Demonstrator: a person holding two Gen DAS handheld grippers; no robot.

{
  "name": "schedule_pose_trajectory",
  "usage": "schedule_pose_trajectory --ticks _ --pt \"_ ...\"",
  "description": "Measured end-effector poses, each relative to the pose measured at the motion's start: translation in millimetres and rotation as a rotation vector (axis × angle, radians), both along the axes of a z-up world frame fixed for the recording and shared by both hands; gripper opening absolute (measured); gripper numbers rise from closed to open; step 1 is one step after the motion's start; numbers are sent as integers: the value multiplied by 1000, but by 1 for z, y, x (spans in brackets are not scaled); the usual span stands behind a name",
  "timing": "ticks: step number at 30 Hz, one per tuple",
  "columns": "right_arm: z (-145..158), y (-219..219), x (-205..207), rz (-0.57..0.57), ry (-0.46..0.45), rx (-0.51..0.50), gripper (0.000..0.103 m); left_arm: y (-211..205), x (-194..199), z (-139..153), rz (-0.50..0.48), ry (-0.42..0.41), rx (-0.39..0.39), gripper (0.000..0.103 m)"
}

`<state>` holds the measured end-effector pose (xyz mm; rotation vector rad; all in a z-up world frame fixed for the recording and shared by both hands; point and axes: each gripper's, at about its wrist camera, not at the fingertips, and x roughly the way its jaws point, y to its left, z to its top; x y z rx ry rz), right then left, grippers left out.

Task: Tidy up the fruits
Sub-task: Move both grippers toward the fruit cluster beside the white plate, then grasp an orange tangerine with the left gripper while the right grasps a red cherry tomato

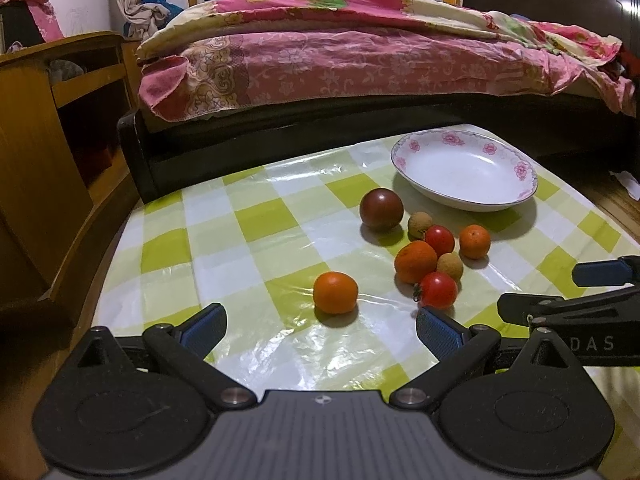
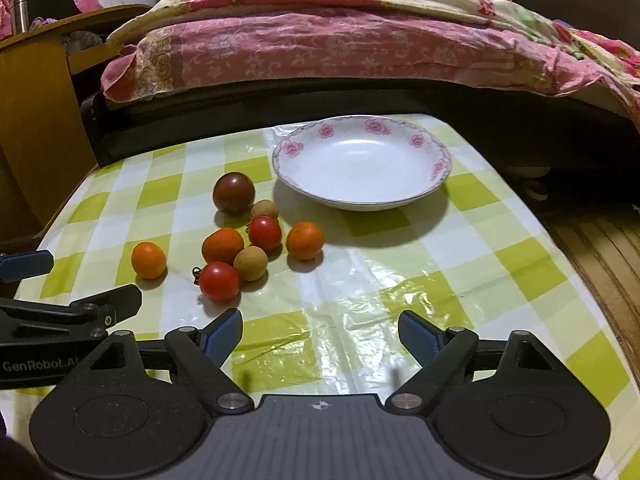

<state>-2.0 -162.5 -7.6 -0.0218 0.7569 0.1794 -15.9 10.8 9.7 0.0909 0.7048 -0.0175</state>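
Nothing in the plate (image 2: pixel 362 160) yet; all eight fruits loose on the checked surface (image 2: pixel 440 272), so the step in hand looks like the first pick.

Going left to right, with the plate as landmark:

Left gripper (image 1: pixel 320 330): jaws spread wide, holding nothing, low over the surface, well short of the plate. Nearest target the lone orange fruit (image 1: pixel 335 293), left of and nearer than the plate, apart from the cluster. Best first choice: clear room on both sides for the pads. Straddle at its widest part, close gently, lift straight up before swinging toward the plate.

Cluster, just left of and in front of the plate: dark plum-like fruit (image 2: pixel 234 193) closest to the rim; then a longan (image 2: pixel 264 209), a red tomato (image 2: pixel 265 233), a larger orange fruit (image 2: pixel 223 245), a second longan (image 2: pixel 250 263), a stemmed red tomato (image 2: pixel 219 281), several touching or nearly so. Risk of a jaw nudging neighbours and sending round fruit rolling; better taken from the outside in.

Small orange fruit (image 2: pixel 305 240), nearest in front of the plate, slightly apart: easy pick for the right side.

Right gripper (image 2: pixel 320 334): jaws likewise wide apart and empty, nearer than the plate, aimed past the cluster. Release low inside the plate, not on the sloped rim.
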Motion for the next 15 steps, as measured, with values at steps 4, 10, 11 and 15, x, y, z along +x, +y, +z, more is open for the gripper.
schedule_pose_trajectory --ticks 4,10,11,15 --pt "-1 4 7 32 11 14 80 6 2 -3 2 12 -22 103" --pt "-2 14 19 102 32 2 73 14 5 -7 1 20 -30 103" --pt "-3 14 21 111 45 4 73 15 5 -8 1 23 -30 103" --pt "-9 20 29 165 76 29 66 19 6 -11 -8 28 -18 102"
